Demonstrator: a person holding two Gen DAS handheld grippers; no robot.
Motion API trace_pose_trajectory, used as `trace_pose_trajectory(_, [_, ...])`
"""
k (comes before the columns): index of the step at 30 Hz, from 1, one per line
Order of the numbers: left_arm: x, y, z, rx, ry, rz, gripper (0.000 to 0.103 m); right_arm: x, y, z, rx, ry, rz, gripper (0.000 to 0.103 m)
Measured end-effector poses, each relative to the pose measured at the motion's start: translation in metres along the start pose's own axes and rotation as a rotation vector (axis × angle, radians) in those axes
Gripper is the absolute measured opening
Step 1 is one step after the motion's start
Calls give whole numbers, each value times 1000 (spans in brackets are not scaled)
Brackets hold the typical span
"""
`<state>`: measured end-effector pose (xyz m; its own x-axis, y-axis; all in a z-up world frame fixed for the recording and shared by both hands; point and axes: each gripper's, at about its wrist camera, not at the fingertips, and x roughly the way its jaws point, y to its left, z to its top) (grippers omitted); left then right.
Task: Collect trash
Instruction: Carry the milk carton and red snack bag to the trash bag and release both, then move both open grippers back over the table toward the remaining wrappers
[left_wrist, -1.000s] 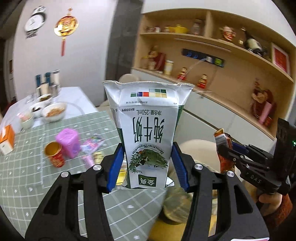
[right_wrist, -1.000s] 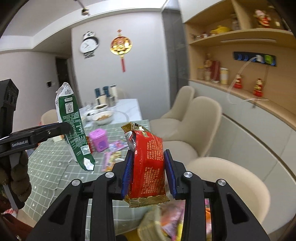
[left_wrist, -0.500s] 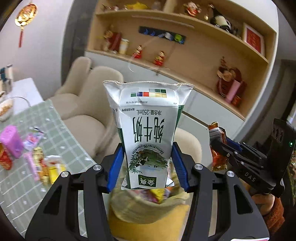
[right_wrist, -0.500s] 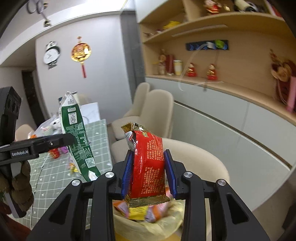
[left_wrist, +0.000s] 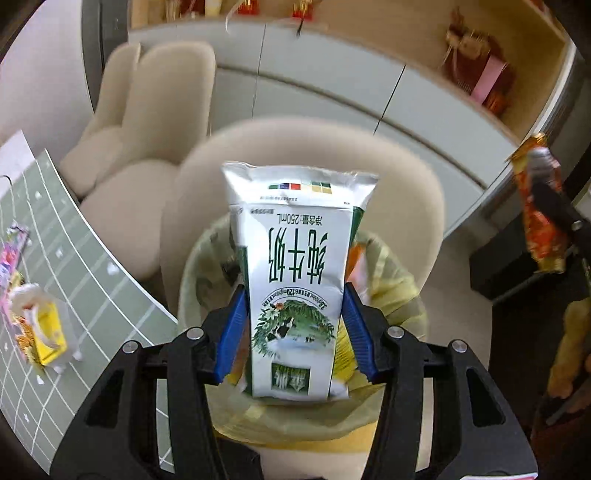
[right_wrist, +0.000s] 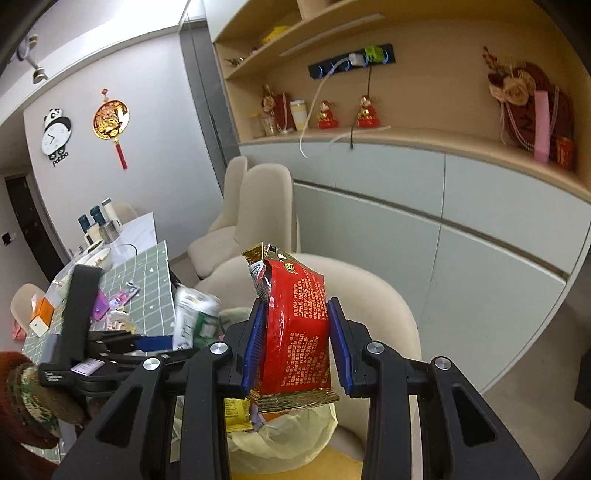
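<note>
Dining room with beige chairs (left_wrist: 122, 155), grey cabinets and a green grid tablecloth (left_wrist: 74, 280) at 9 o'clock, wrappers lying on it. Your left gripper (left_wrist: 295, 325) pinches a white-green milk carton (left_wrist: 295, 280) upside down right above the yellow-lined trash bin (left_wrist: 391, 284) that sits on a chair seat, other trash already inside. Your right gripper (right_wrist: 295, 347) pinches a red snack packet (right_wrist: 295, 332), at 2 o'clock in the left wrist view, over the bin's yellow liner (right_wrist: 291, 435).
</note>
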<state>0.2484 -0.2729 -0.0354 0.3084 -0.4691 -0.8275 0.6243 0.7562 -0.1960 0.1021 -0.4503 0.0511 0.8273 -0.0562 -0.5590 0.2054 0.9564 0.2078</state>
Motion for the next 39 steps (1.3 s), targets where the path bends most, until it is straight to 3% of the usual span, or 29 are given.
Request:
trace_pose_trajectory(7, [41, -19, 0, 105, 88, 4, 47, 24, -9, 1, 34, 46, -3, 33])
trace_pose_trajectory(11, [52, -16, 3, 81, 98, -19, 48, 39, -8, 3, 36, 70, 1, 33])
trace_pose_trajectory(14, [48, -5, 8, 26, 111, -79, 50, 50, -3, 3, 29, 91, 12, 33])
trace_pose_trajectory(18, [18, 11, 14, -40, 52, -143, 56, 68, 10, -3, 10, 132, 37, 33])
trace_pose_trajectory(21, [-10, 28, 16, -86, -13, -148, 57, 85, 20, -15, 19, 180, 66, 33])
trace_pose_trajectory(29, [-69, 87, -5, -196, -135, -59, 57, 128, 49, -61, 31, 329, 46, 33])
trace_pose_trajectory(39, [-105, 143, -53, -341, -180, 11, 57, 161, 75, -58, -37, 393, 36, 33])
